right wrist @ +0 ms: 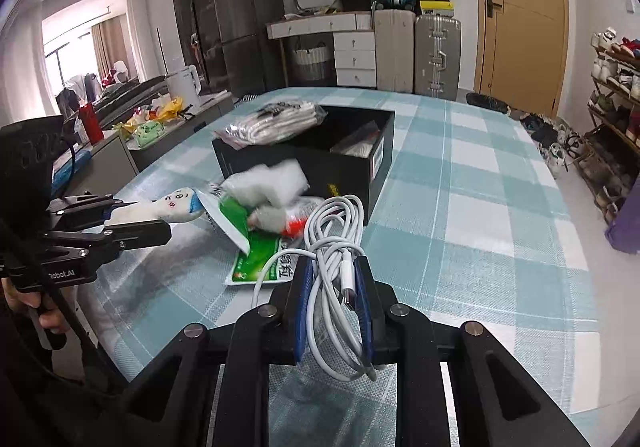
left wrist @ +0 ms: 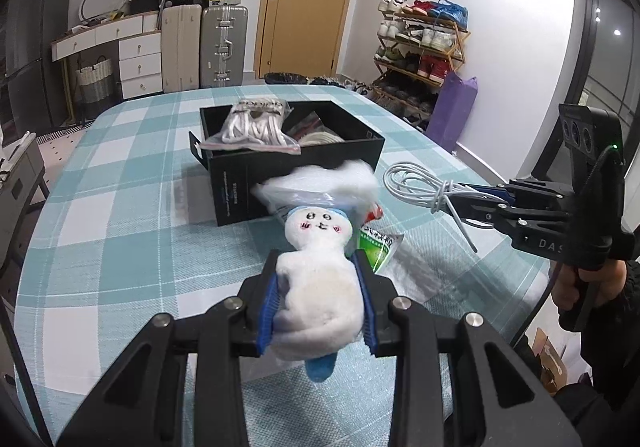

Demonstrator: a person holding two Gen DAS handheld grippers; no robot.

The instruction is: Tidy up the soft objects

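We count one plush doll [left wrist: 316, 287] clamped in our left tongs [left wrist: 318, 267], one white cable [right wrist: 336, 247] clamped in our right tongs [right wrist: 332, 275], one black box [left wrist: 292, 163] near the counter's [left wrist: 120, 207] middle.

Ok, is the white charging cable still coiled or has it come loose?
Coiled: the white charging cable hangs in bundled loops, pinched between the right gripper fingers, one plug end dangling.

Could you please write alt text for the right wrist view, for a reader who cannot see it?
The right gripper is shut on a coiled white cable above a checked tablecloth. Beyond lie a green packet and an open black box; at left, the left gripper holds a white plush toy.
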